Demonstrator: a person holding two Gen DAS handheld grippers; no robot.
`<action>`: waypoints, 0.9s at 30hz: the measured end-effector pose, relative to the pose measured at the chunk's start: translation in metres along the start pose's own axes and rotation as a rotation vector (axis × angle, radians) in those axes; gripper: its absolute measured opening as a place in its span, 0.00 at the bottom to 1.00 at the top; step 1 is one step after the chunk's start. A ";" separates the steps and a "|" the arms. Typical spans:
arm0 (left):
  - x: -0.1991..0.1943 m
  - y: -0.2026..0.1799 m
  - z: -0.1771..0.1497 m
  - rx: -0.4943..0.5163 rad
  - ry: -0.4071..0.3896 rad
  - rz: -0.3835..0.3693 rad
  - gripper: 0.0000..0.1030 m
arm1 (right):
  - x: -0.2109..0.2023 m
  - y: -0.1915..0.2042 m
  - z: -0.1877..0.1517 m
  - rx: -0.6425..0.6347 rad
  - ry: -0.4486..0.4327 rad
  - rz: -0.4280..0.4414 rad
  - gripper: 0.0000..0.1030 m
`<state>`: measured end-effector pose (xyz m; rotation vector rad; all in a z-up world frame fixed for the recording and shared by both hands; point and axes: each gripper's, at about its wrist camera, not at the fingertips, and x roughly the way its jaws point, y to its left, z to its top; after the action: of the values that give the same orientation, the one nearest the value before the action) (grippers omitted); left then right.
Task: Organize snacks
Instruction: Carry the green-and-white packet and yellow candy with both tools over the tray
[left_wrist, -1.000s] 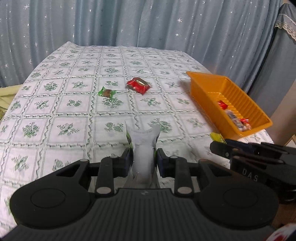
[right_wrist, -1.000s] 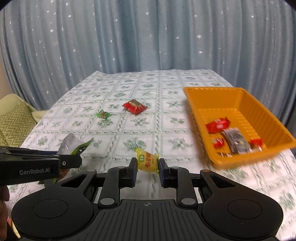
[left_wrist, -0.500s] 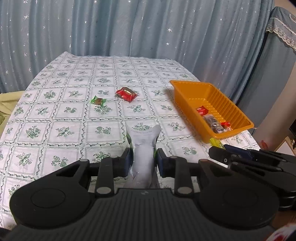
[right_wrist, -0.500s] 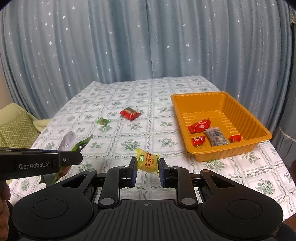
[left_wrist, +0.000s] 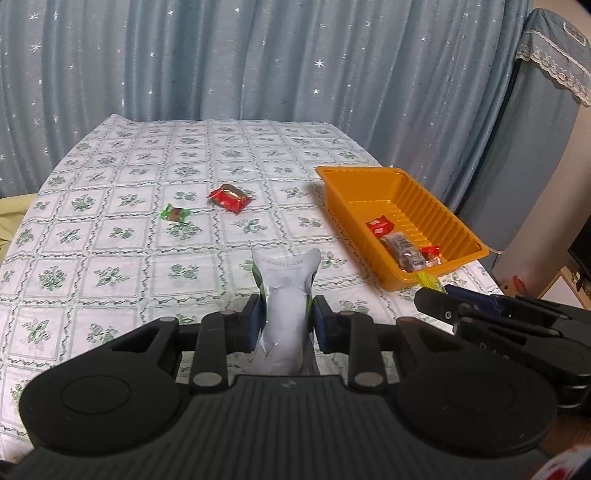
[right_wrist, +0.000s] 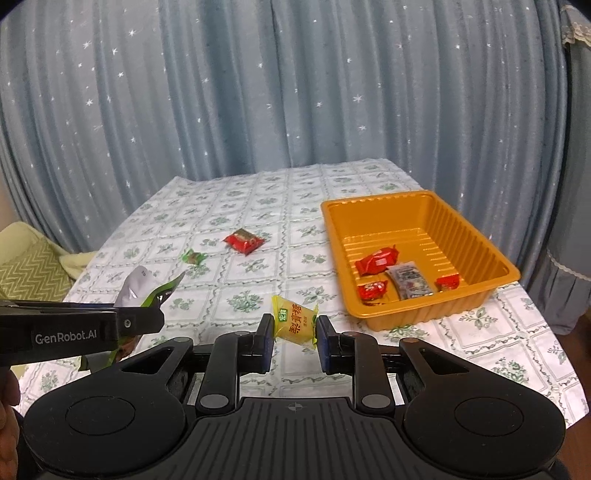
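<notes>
My left gripper (left_wrist: 286, 314) is shut on a silver-and-green snack pouch (left_wrist: 285, 291), held above the near part of the table. My right gripper (right_wrist: 294, 326) is shut on a yellow wrapped candy (right_wrist: 295, 324), also lifted off the cloth. To the right stands an orange tray (right_wrist: 480, 254) with several red-wrapped snacks and a clear packet inside. On the cloth farther back lie a red snack packet (right_wrist: 243, 242) and a small green candy (right_wrist: 193, 257). In the left wrist view the same tray (left_wrist: 384, 181), red packet (left_wrist: 229, 198) and green candy (left_wrist: 174, 213) appear.
A table with a white, green-flowered cloth (right_wrist: 258, 206) carries everything. Blue star-patterned curtains (right_wrist: 295, 92) hang behind it. A cushion with a green zigzag pattern (right_wrist: 29, 269) sits at the left. The tray lies close to the table's right edge.
Both grippers have drawn back and risen with their snacks still gripped, so more of the table and the whole tray now show. The items on the cloth have not moved.
</notes>
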<state>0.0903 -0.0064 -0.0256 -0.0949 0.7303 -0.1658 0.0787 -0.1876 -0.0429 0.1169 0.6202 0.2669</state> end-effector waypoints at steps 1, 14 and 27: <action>0.001 -0.002 0.001 0.002 0.001 -0.006 0.26 | 0.000 -0.002 0.001 0.003 -0.002 -0.005 0.24; 0.038 -0.057 0.031 0.047 -0.006 -0.118 0.26 | -0.006 -0.067 0.026 0.074 -0.051 -0.125 0.24; 0.091 -0.103 0.062 0.070 0.015 -0.186 0.25 | 0.011 -0.127 0.048 0.101 -0.026 -0.190 0.24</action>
<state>0.1858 -0.1227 -0.0245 -0.0952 0.7294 -0.3700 0.1427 -0.3075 -0.0340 0.1571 0.6140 0.0508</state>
